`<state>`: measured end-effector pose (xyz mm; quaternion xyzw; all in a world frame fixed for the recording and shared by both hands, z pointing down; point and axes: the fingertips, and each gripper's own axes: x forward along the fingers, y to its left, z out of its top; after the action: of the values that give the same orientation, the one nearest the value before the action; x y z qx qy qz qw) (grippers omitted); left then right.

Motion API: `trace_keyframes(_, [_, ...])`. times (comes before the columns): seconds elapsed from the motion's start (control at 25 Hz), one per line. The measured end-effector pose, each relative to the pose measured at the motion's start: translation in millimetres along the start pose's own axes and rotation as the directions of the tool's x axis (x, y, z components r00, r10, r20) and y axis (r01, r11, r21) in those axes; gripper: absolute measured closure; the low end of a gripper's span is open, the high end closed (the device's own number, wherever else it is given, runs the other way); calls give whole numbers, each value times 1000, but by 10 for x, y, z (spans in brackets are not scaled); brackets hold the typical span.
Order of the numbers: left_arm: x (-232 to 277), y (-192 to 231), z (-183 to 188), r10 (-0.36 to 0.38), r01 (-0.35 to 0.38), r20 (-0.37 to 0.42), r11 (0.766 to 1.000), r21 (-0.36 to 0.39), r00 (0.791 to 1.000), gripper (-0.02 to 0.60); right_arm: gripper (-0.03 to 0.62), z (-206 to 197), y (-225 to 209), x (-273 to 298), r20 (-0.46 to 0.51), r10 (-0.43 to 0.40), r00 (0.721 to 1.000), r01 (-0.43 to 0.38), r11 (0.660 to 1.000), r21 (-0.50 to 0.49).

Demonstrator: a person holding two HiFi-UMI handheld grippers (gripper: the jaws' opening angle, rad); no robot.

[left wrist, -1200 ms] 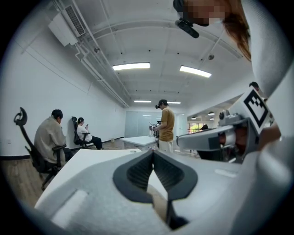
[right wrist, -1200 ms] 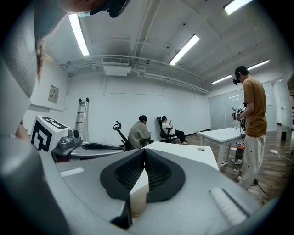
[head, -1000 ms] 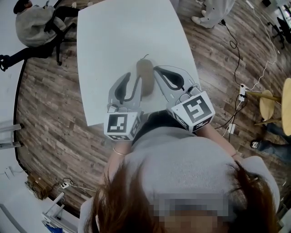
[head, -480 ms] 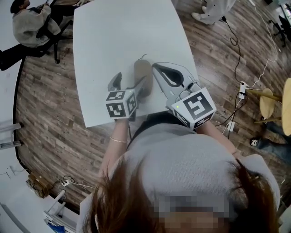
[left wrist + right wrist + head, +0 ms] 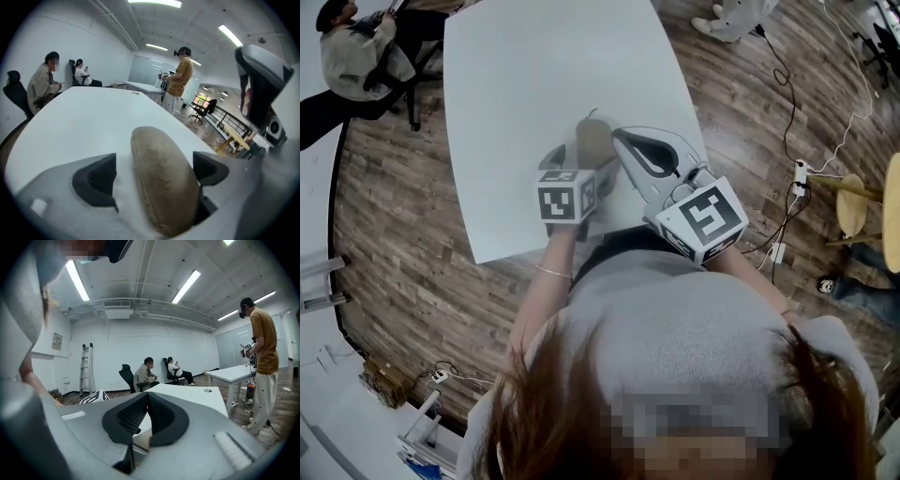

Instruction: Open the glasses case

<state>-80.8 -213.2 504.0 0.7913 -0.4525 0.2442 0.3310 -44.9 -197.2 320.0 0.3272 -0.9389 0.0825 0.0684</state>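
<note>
A tan, oblong glasses case (image 5: 592, 142) lies closed on the white table (image 5: 525, 84). My left gripper (image 5: 579, 165) points down over its near end, and its jaws have just been opening. In the left gripper view the case (image 5: 161, 180) sits between the wide-apart dark pads (image 5: 96, 180). The left pad stands clear of it and the right pad is close beside it. My right gripper (image 5: 618, 140) rests at the case's right side with its jaws shut. Its pads (image 5: 161, 416) meet with nothing seen between them, and a strip of the case (image 5: 140, 440) shows just below.
The table's near edge (image 5: 534, 246) runs just in front of the person's body. Two people sit on office chairs (image 5: 352, 52) beyond the table's far left corner. A person in an orange shirt (image 5: 181, 75) stands by another table. Cables and a power strip (image 5: 799, 183) lie on the wooden floor to the right.
My left gripper has come down and forward onto the case, and its jaws have gone from nearly closed to wide open around it. The right gripper has stayed put.
</note>
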Motion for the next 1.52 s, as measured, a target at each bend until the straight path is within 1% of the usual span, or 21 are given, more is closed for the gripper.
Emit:
trace_keyframes(0.12, [91, -108, -8, -24, 25, -47, 999, 26, 999, 74, 589, 11, -40, -11, 3, -9, 1000, 9, 1000, 2])
trace_keyframes(0.24, [176, -209, -14, -26, 32, -87, 997, 63, 996, 74, 589, 2, -85, -20, 4, -11, 1000, 11, 1000, 9])
trace_keyframes(0.32, [223, -260, -47, -29, 37, -115, 997, 74, 993, 75, 589, -15, -91, -20, 2, -8, 1000, 8, 1000, 15])
trace_keyframes(0.48, [289, -262, -18, 3, 18, -163, 992, 128, 987, 77, 589, -30, -101, -21, 1, 3, 1000, -3, 1000, 21])
trace_keyframes(0.52, [311, -278, -13, -1, 25, -174, 990, 139, 985, 91, 589, -28, -110, -21, 4, 4, 1000, -4, 1000, 23])
trace_keyframes(0.56, [331, -304, -20, -13, 40, -187, 989, 146, 982, 137, 589, -25, -119, -22, 6, 4, 1000, -5, 1000, 29])
trace_keyframes(0.6, [344, -329, -36, -27, 58, -200, 987, 150, 979, 158, 589, -22, -127, -24, 8, 4, 1000, -4, 999, 35])
trace_keyframes(0.68, [343, -351, -62, -49, 82, -213, 985, 152, 976, 172, 589, -14, -135, -30, 11, 2, 1000, -3, 999, 41])
trace_keyframes(0.88, [322, -365, -76, -95, 116, -189, 988, 101, 977, 187, 589, -37, -143, -39, 6, 5, 1000, -5, 1000, 24])
trace_keyframes(0.96, [312, -376, -82, -125, 139, -175, 988, 72, 977, 192, 589, -21, -138, -46, 15, 13, 1000, -13, 1000, 17])
trace_keyframes(1.04, [289, -392, -61, -171, 176, -139, 984, 23, 975, 193, 589, -1, -131, -51, 23, 22, 999, -22, 1000, 10])
trace_keyframes(1.12, [231, -422, 12, -232, 230, -71, 972, -41, 970, 195, 589, 7, -127, -50, 29, 39, 999, -38, 999, -7])
trace_keyframes(1.16, [177, -457, 70, -272, 270, -25, 960, -75, 962, 195, 589, 12, -130, -49, 32, 52, 998, -51, 999, -18])
trace_keyframes(1.2, [102, -506, 141, -316, 317, 26, 942, -105, 948, 196, 589, 25, -137, -50, 37, 69, 997, -68, 997, -27])
trace_keyframes(1.24, [6, -561, 222, -360, 368, 81, 921, -129, 930, 196, 589, 49, -153, -54, 45, 89, 995, -87, 996, -33])
trace_keyframes(1.32, [-232, -666, 388, -431, 459, 184, 875, -152, 883, 196, 589, 139, -211, -69, 71, 138, 988, -136, 990, -42])
trace_keyframes(1.4, [-478, -749, 529, -485, 533, 267, 832, -152, 833, 196, 589, 254, -303, -76, 89, 198, 976, -193, 979, -61])
trace_keyframes(1.48, [-699, -812, 644, -530, 594, 327, 792, -139, 783, 196, 589, 344, -394, -40, 73, 279, 958, -272, 958, -85])
trace_keyframes(1.52, [-796, -838, 695, -549, 620, 349, 774, -131, 759, 196, 589, 374, -423, -6, 56, 336, 940, -330, 940, -90])
